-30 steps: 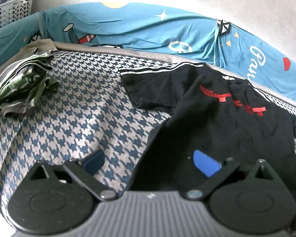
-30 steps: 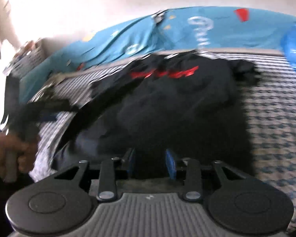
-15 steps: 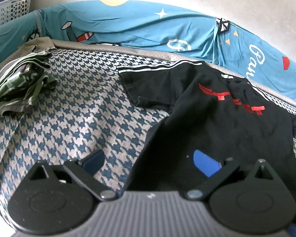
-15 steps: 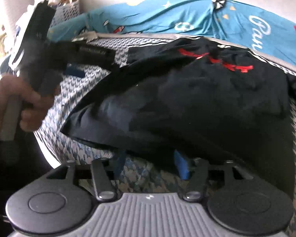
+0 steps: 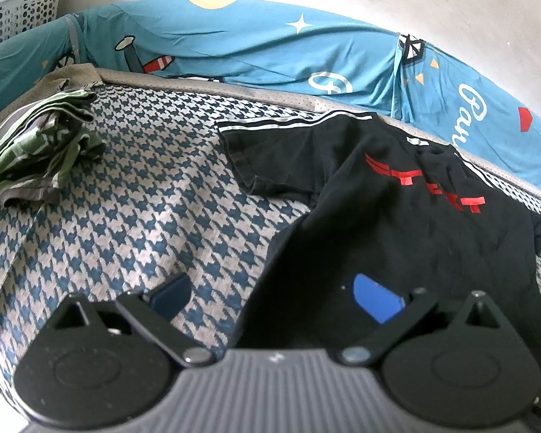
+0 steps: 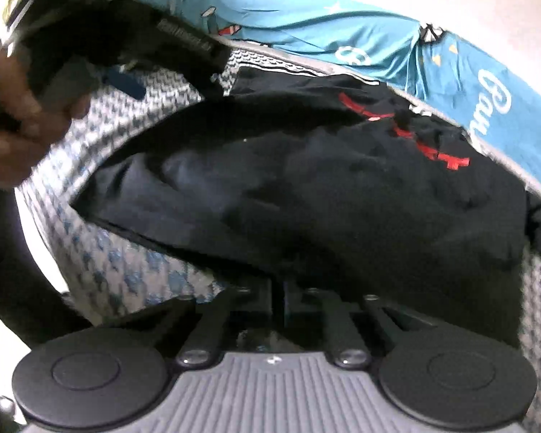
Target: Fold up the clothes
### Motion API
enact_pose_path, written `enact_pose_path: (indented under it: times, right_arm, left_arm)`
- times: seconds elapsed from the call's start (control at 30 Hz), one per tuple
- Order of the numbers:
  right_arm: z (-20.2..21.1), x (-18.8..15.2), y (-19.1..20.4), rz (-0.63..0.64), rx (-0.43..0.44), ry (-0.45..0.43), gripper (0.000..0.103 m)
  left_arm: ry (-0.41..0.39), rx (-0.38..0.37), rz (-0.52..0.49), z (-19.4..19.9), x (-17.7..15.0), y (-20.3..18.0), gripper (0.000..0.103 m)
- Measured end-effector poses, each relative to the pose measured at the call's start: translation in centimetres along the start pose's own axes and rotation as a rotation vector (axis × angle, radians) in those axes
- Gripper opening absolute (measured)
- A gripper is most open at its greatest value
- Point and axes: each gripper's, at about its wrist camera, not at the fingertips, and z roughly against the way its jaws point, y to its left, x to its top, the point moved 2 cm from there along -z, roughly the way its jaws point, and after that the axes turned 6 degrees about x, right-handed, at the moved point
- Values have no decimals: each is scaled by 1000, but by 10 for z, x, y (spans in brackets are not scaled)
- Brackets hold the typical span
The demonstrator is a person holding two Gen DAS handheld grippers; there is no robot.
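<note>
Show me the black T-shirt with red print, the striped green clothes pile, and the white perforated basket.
Black T-shirt with red print (image 5: 396, 223): left wrist view, on its chest.
Striped green clothes pile (image 5: 43, 144): left wrist view, on its middle.
White perforated plastic basket (image 5: 21, 14): left wrist view, on its wall.

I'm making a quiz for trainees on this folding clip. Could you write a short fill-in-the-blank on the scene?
1. The black T-shirt has ___ lettering on its chest.
2. The left tool has its fingers ___.
3. The right tool is shut on the T-shirt's ___.
4. The green clothes lie ___ the T-shirt.

Missing: red; open; hem; apart from
</note>
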Motion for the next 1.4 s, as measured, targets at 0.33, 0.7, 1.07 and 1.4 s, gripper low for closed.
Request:
enact_pose_path:
  times: [0.33, 0.7, 1.07, 1.4]
  right_arm:
    - [24, -12, 22, 60, 266, 32, 7]
    - [35, -4, 8, -32, 265, -62, 21]
    - [50, 12, -49, -227, 215, -144, 29]
    - [48, 23, -108, -274, 56, -137, 29]
  left_arm:
    - [10, 5, -7, -3, -1, -3, 101]
    - [20, 7, -18, -6, -3, -8, 101]
    - [34, -31, -78, -7, -9, -34, 101]
    - [61, -94, -161, -8, -15, -70, 101]
